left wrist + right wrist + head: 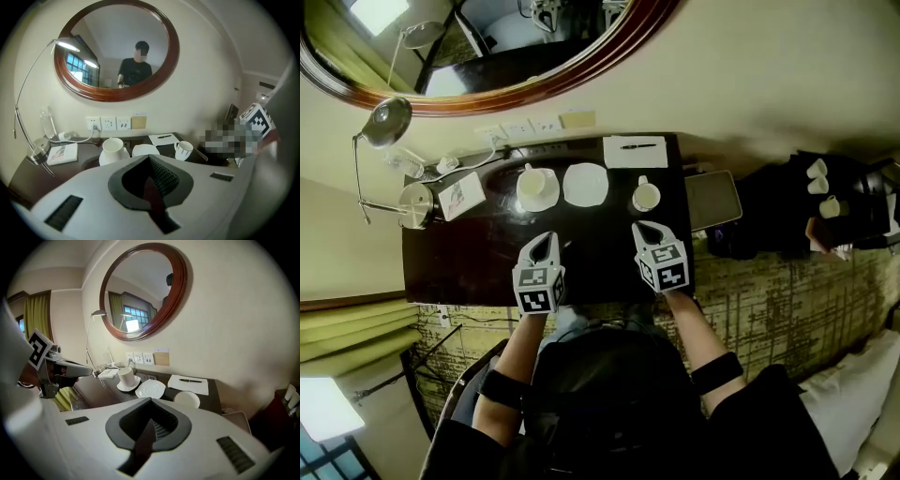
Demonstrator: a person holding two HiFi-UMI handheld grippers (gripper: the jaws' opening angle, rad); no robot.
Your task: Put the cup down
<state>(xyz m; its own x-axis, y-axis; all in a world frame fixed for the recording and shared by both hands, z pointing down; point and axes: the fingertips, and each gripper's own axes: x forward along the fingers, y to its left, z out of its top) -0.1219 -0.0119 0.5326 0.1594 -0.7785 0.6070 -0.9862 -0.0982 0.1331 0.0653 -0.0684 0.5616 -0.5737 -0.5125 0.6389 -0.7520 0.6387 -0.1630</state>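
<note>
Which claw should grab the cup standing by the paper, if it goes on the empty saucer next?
Right, probably. The right claw points straight at that cup, just short of it. The left claw faces the other cup on its saucer. Both are shut and empty, so it must open first.

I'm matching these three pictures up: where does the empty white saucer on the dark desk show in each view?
Head view: the empty saucer sits upper middle, on the desk's far half.
Left gripper view: near the centre, right of the cup on its own saucer.
Right gripper view: near the centre, right of that cup.
Shared landmark: the sheet with a pen, just beyond and right of the saucer.
</note>
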